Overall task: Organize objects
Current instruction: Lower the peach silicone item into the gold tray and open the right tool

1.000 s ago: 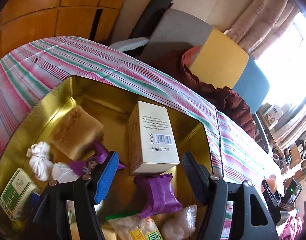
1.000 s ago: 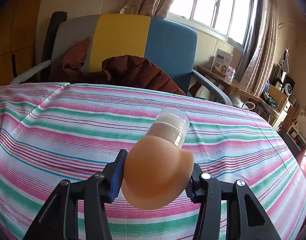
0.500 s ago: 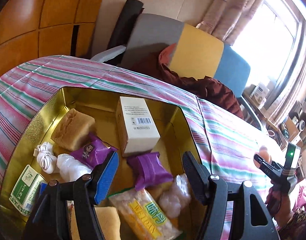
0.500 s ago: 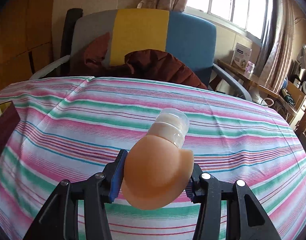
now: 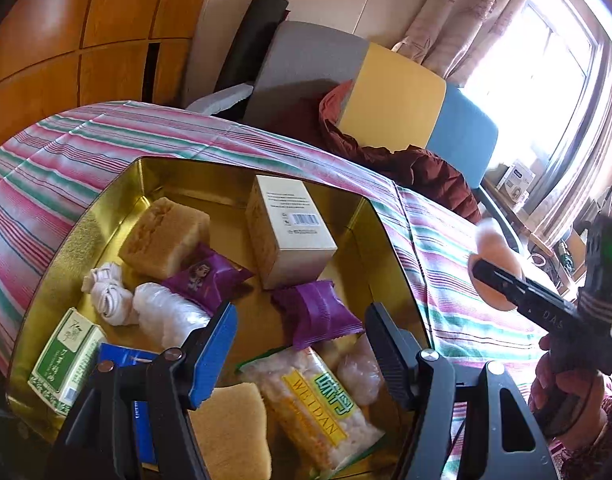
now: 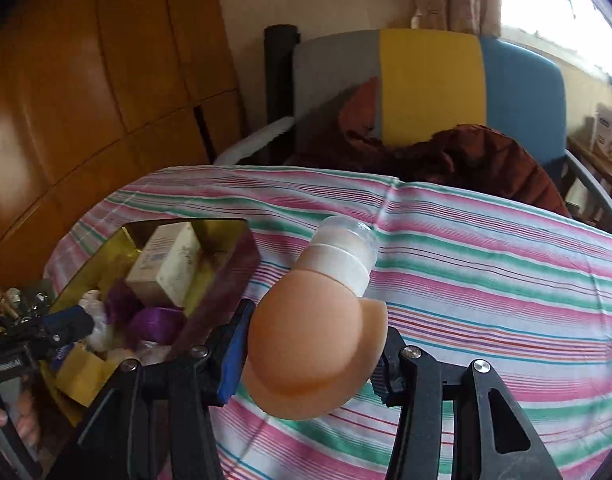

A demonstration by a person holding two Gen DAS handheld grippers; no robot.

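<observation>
- While the right gripper [image 6: 311,354] is clamped on the peach-coloured bottle [image 6: 309,340], that bottle hangs above the striped surface [image 6: 485,280], to the right of the gold tin [image 6: 226,276].
- The pads squeeze the rounded peach body from both sides; its clear cap [image 6: 347,240] points away from the gripper.
- The body looks smooth and rubbery, so I judge it light, slightly yielding and liable to slide out of the pads if the squeeze loosens.
- The widest part of the bulge seems the safest place to hold; the capped neck looks narrower and slicker.
- The left gripper [image 5: 300,334] hovers over the tin with its fingers apart, holding nothing.
- The tin is crowded with a cream box [image 5: 290,232], purple packets [image 5: 317,314] and sponges [image 5: 164,236], leaving little bare floor.
</observation>
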